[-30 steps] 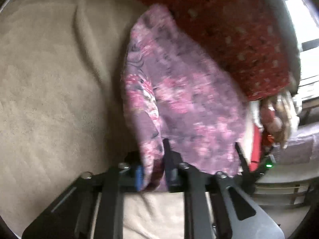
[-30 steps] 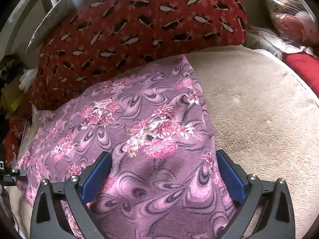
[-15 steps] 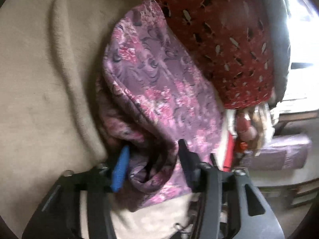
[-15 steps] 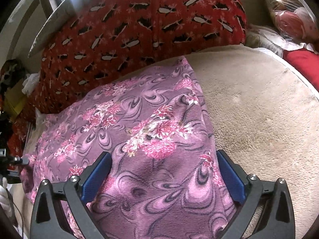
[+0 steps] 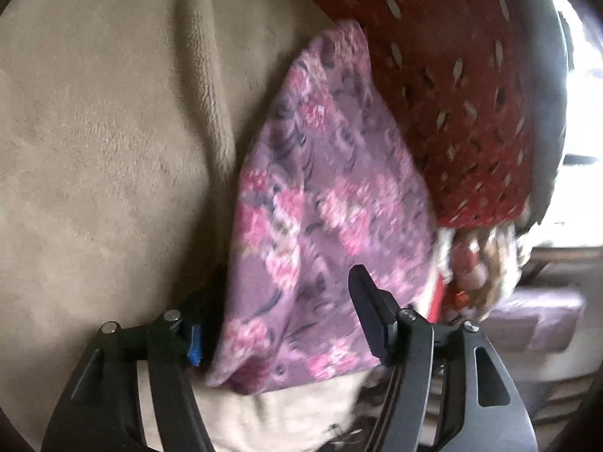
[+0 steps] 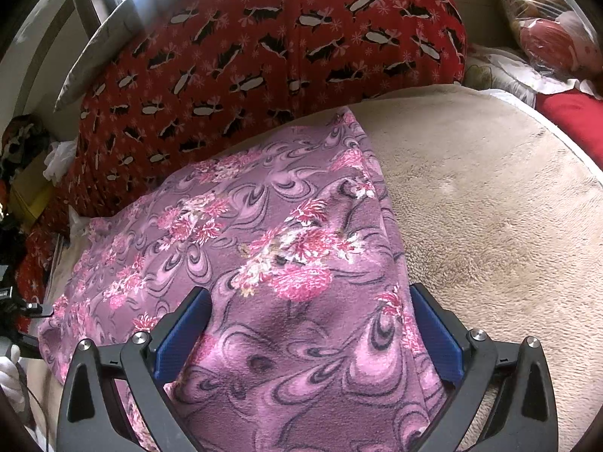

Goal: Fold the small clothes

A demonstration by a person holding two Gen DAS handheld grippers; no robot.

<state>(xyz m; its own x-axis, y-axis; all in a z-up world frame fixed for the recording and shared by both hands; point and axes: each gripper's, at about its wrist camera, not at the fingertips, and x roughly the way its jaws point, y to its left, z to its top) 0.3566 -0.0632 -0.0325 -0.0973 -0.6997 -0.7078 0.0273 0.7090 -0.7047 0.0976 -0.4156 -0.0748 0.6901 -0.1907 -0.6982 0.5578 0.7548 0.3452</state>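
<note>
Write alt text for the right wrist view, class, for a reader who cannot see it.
A purple floral cloth lies spread on a beige fleece blanket, with the open right gripper straddling its near part, blue pads apart on either side. A red pillow with black and white fish shapes lies behind the cloth.

Left gripper [image 5: 284, 320]: black angular frame, triangular cut-outs, silver round-headed screws at the pivots, blue-faced pads. Right gripper [image 6: 307, 333]: the same black frame and silver screws, with textured blue pads [image 6: 181, 333]. A white glove [image 6: 8, 371] is worn, seen at the edge.
</note>
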